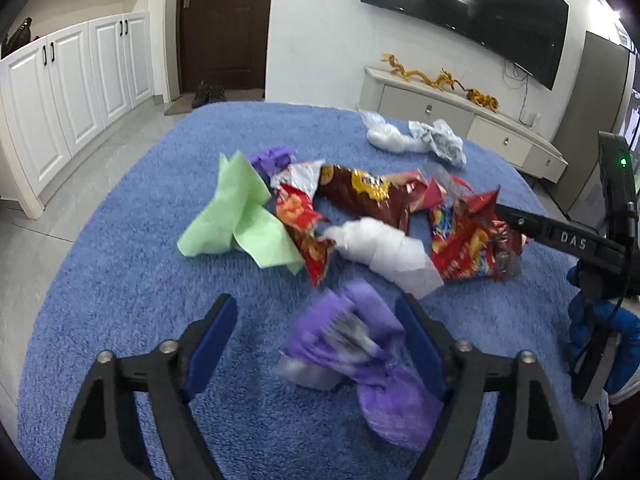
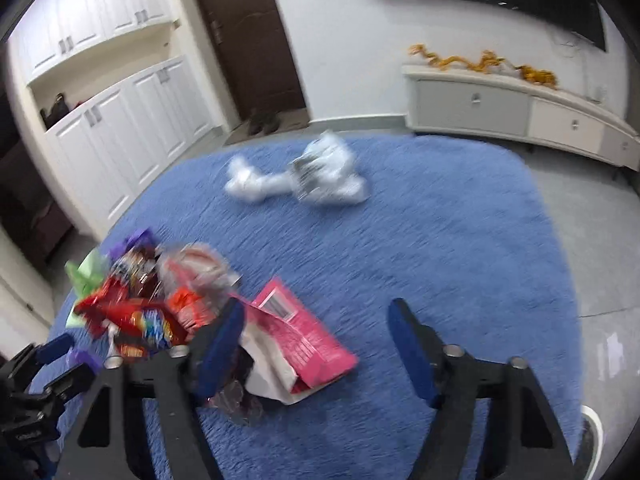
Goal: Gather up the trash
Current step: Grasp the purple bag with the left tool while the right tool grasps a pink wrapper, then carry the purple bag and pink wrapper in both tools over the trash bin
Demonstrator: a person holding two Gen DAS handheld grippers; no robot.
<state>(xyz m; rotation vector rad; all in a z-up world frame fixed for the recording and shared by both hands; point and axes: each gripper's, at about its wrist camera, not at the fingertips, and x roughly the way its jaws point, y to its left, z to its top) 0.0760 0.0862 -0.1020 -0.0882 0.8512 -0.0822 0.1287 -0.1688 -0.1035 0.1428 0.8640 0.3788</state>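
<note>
A heap of trash lies on the blue rug: green paper, red snack wrappers, a brown bag, a white tissue wad and another red wrapper. My left gripper is open around a crumpled purple wrapper, which leans against the right-hand finger. My right gripper is open low over the rug, with a pink packet between its fingers, close to the left one. From the left wrist, its black finger reaches the red wrapper.
White crumpled plastic bags lie farther back on the rug. Beyond the rug are grey floor tiles, white cupboards, a dark door with shoes, and a low TV cabinet under a wall screen.
</note>
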